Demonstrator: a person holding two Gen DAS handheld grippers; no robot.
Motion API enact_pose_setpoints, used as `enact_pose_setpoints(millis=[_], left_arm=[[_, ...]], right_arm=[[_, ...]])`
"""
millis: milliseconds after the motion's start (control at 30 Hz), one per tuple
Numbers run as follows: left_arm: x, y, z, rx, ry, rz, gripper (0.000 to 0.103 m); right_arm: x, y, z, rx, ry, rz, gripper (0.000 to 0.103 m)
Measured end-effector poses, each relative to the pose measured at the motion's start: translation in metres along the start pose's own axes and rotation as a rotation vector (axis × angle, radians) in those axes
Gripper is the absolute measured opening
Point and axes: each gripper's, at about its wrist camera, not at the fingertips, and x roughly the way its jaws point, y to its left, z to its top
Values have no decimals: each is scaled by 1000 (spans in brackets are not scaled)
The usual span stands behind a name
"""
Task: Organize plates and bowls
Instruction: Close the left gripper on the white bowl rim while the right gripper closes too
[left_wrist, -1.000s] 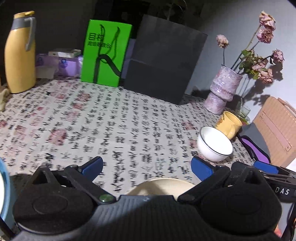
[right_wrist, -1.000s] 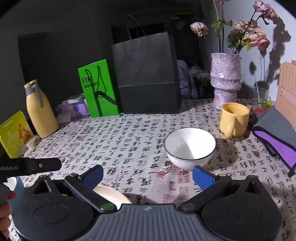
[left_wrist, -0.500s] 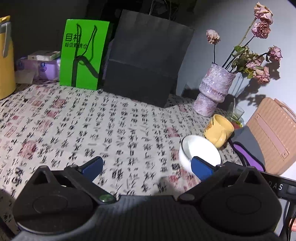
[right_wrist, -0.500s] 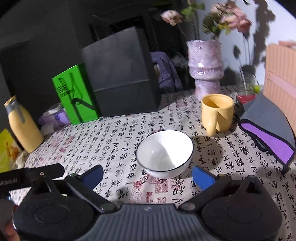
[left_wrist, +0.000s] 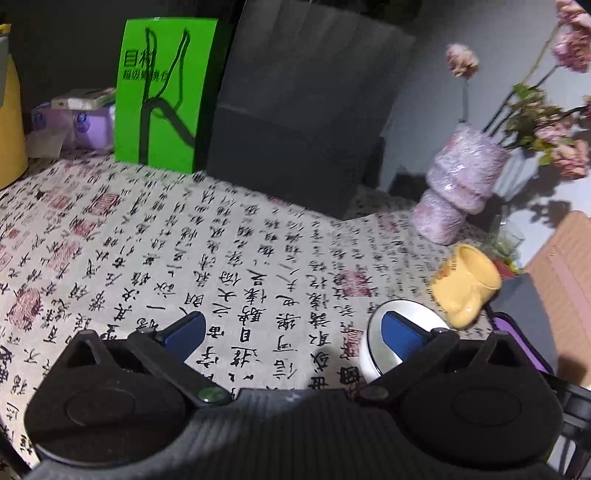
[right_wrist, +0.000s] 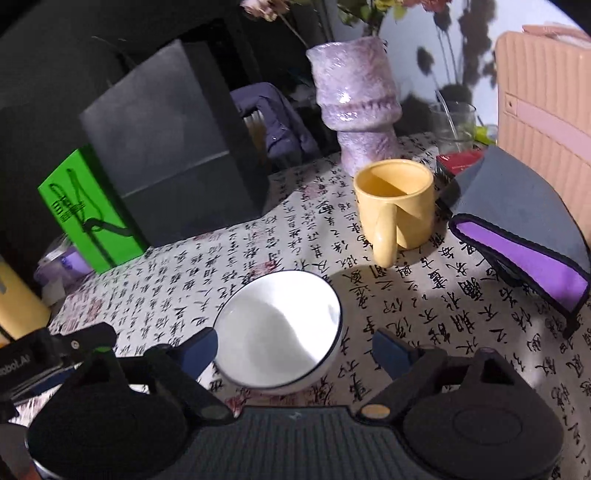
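Step in hand: grabbing the bowl (right_wrist: 280, 328), lower centre of the right view. Your right gripper (right_wrist: 295, 350) straddles it, jaws closing, pads not yet pressing. Left gripper (left_wrist: 291, 328) gapes empty. Next: finish the squeeze on the rim, then lift.

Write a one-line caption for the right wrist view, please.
Right gripper closing around a white bowl, beside a yellow mug.

A white, dark-rimmed bowl (right_wrist: 280, 328) sits upright on the tablecloth.
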Motion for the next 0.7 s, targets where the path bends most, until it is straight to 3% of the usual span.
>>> enact_pose_setpoints(millis=[233, 500, 700], left_arm=[[31, -15, 0, 17, 37, 32, 103], [56, -27, -5, 22, 46, 17, 103], [76, -34, -13, 13, 98, -5, 99]], right_arm=[[26, -14, 1, 51, 7, -10, 59], [42, -24, -8, 57, 3, 22, 44], [48, -29, -13, 59, 5, 28, 31]])
